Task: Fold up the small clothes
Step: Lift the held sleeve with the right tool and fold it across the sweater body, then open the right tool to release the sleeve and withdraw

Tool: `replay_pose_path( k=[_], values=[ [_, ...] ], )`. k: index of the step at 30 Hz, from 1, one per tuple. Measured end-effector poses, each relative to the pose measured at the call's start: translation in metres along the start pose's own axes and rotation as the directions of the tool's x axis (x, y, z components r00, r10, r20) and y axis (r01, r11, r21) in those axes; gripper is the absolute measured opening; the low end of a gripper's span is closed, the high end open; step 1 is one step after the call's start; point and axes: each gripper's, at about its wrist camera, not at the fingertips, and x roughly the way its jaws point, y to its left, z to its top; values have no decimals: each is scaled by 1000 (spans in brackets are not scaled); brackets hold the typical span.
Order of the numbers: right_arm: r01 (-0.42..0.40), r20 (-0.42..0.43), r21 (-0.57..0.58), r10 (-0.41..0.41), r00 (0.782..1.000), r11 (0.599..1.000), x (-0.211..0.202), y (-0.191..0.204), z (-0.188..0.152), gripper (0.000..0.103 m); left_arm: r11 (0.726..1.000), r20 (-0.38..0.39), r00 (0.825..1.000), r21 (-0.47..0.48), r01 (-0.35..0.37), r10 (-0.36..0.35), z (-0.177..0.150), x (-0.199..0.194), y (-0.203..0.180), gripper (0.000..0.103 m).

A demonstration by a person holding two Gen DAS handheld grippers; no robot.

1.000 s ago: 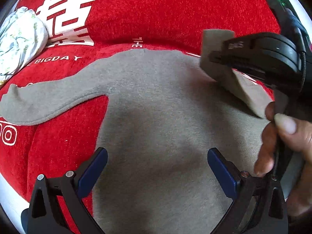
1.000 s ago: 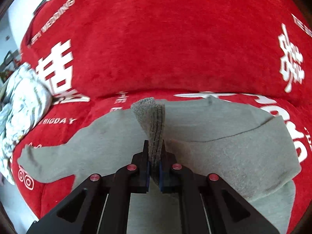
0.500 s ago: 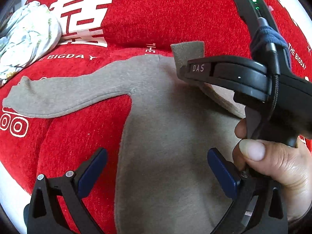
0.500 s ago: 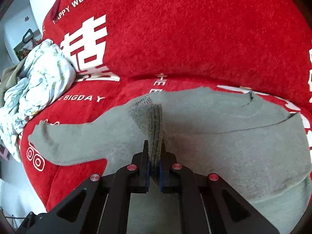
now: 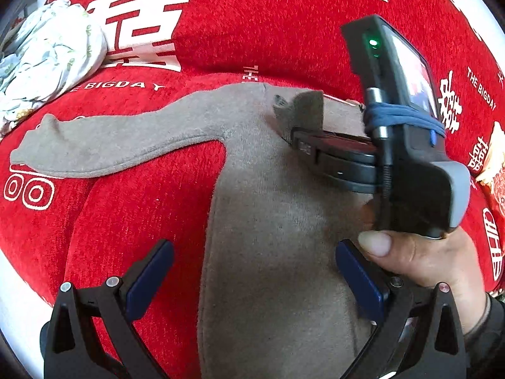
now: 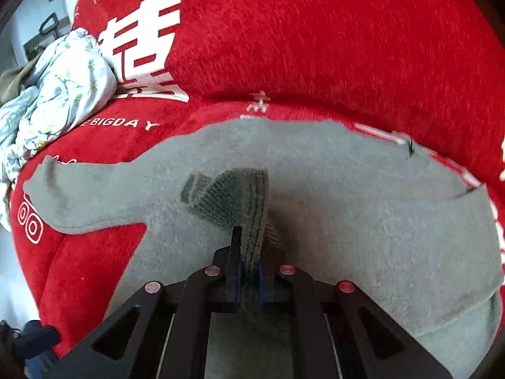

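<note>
A red sofa (image 6: 315,47) is carrying my grey top (image 5: 268,221), one sleeve (image 5: 104,148) lying out left. My right claw (image 6: 249,279) is pinching its cuff (image 6: 240,202) over the chest; my left claw (image 5: 252,281) is hovering spread above the hem.

Right gripper (image 6: 249,279) carried the pinched cuff (image 6: 233,202) left and down across the grey sweater (image 6: 363,205); fold got lower.
</note>
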Motion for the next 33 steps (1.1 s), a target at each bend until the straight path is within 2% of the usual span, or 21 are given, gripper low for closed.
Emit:
replay_pose_path(
  k=[2,4,5,8,10,12,15,19,22,25,27,29,31,33],
  values=[
    [-66,-6,-9,66,998,998,-1,4,7,33,1000,3,1000,-4,0,0,1,-2,0,103],
    [-133,10,8,133,991,991,-7,3,12,81,1000,7,1000,-3,-4,4,1,-5,0,103],
    [-156,37,22,155,987,988,-12,1,14,84,1000,11,1000,-4,-8,8,2,-7,0,103],
    [-236,98,84,227,969,968,-31,-21,20,84,1000,16,1000,-11,-9,9,5,-11,-1,103],
    [-233,135,125,216,967,964,-44,-46,19,84,1000,14,1000,-5,-3,3,7,-10,-6,103],
    [-154,143,168,131,981,974,-51,-80,12,84,1000,15,1000,11,-3,3,13,-8,-16,103],
    [-14,79,248,-6,997,969,-46,-135,-3,84,998,19,1000,60,-3,1,27,2,-39,103],
    [74,29,381,-93,995,922,-46,-204,-26,84,995,19,1000,98,-7,5,50,23,-69,103],
    [130,13,418,-149,989,899,-44,-242,-38,84,994,-13,1000,109,3,-1,64,46,-83,103],
    [107,18,419,-126,992,901,-43,-262,-44,83,994,-76,997,112,-13,21,69,76,-89,103],
    [194,-19,416,-205,979,888,-42,-267,-45,83,993,-113,992,104,-47,59,66,96,-87,103],
    [179,-9,464,-197,980,868,-42,-279,-49,83,985,-68,992,143,-97,107,63,98,-92,103],
    [183,-10,458,-201,980,870,-42,-278,-49,83,983,-62,991,148,-112,122,62,97,-95,103],
    [223,-31,423,-232,972,878,-44,-271,-46,83,984,-73,989,133,-118,128,64,93,-94,103]
  ],
)
